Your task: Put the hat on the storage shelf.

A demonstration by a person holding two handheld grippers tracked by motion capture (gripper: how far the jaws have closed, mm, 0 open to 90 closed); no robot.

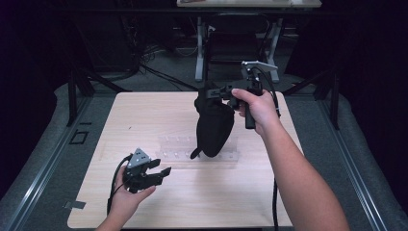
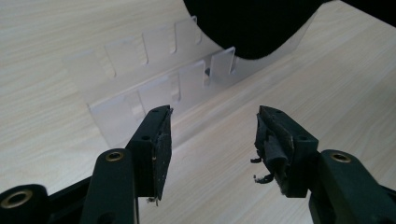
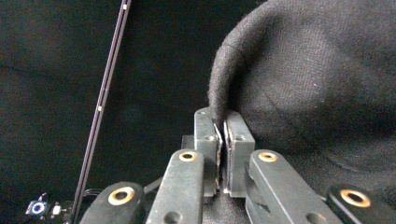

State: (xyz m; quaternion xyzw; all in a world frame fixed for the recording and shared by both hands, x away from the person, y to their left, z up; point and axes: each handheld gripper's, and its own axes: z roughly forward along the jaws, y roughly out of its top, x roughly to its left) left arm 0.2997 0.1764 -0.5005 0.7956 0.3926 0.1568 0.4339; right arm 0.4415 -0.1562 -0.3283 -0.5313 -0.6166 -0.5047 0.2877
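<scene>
Nearest us, our left claw [image 1: 161,172] sits low over the table [image 1: 144,115], its jaws spread wide with nothing between them. In the left gripper view bare wood lies between the jaws, and just beyond their tips stands the clear rack [image 2: 154,79], a slotted plastic holder. Past the rack's far end the rounded bottom of the black bag [image 2: 254,28] hangs just above it.

Farther off, our right claw [image 1: 216,92] is raised above the table beyond the rack. Its jaws are pinched tight on the bag's upper edge; in the right gripper view a fold of the dark cloth [image 3: 299,84] runs down into the narrow slit between them. The bag dangles below that claw, over the rack.
</scene>
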